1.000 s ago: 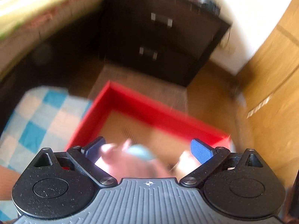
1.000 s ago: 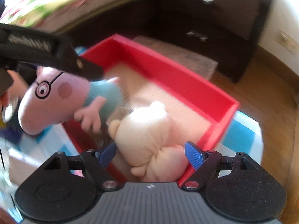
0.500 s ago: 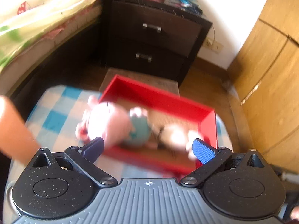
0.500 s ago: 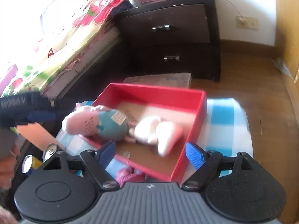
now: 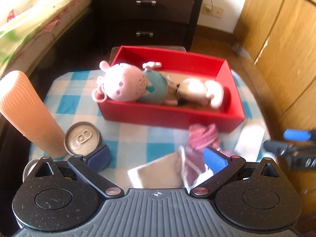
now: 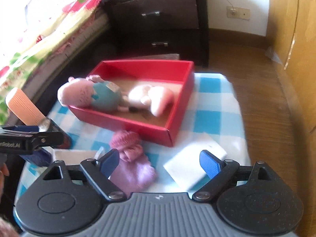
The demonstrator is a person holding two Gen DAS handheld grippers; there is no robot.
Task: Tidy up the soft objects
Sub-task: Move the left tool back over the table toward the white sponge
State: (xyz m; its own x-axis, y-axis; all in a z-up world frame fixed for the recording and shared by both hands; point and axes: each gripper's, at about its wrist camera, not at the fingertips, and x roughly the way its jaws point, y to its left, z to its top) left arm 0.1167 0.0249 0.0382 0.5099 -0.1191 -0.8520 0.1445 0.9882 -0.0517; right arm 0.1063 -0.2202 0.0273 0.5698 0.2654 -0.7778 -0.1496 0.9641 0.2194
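Observation:
A red box (image 5: 171,116) (image 6: 177,122) sits on a blue-checked cloth. Inside lie a pink pig plush (image 5: 130,85) (image 6: 88,94) in a teal top, its head over the left rim, and a cream plush (image 5: 199,90) (image 6: 152,96). A pink knitted piece (image 5: 202,136) (image 6: 130,158) lies on the cloth in front of the box. My left gripper (image 5: 158,158) stands open over the cloth, nothing between its fingers. My right gripper (image 6: 160,162) is open and its jaws are still opening; the knitted piece lies below its left finger, untouched by the pads.
An orange ribbed cup (image 5: 25,110) (image 6: 23,106) and a drink can (image 5: 83,138) stand at the left. White paper (image 6: 195,165) and a beige card (image 5: 156,173) lie on the cloth. A dark nightstand (image 5: 150,13), a bed (image 6: 39,29) and wooden cupboards (image 5: 282,39) surround the table.
Both grippers let go of the plush toys, which now lie in the red box, and pulled back toward the near side of the table. The knitted piece has come into view.

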